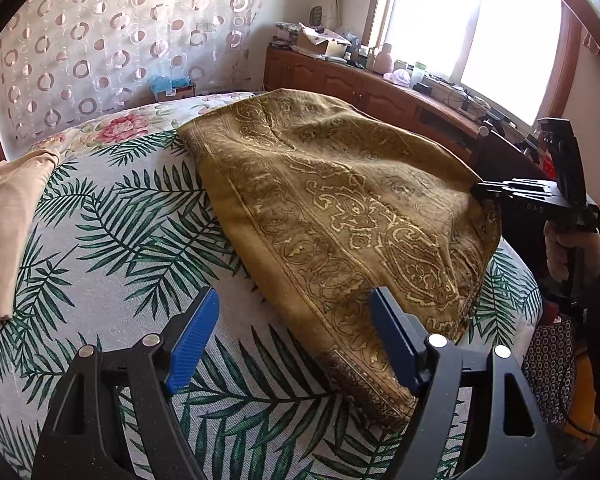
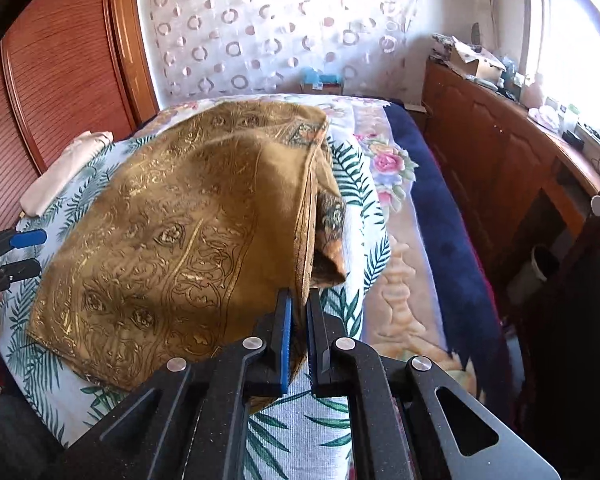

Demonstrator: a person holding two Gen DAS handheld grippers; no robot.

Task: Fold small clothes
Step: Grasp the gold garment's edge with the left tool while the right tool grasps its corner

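Right gripper (image 2: 298, 300) clamped on gold paisley cloth (image 2: 172, 232) over bed (image 2: 340, 416); left gripper (image 1: 294, 336) gaped, empty.

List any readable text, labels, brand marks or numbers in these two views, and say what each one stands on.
"D A S": faint pale letters on the black body of the right gripper, seen from the left wrist view; possibly only part of a longer mark.
Cardboard box beyond the bed: it carries a label, too small to read.
Gold paisley cloth: pattern only, no lettering.
Nothing else is legible.
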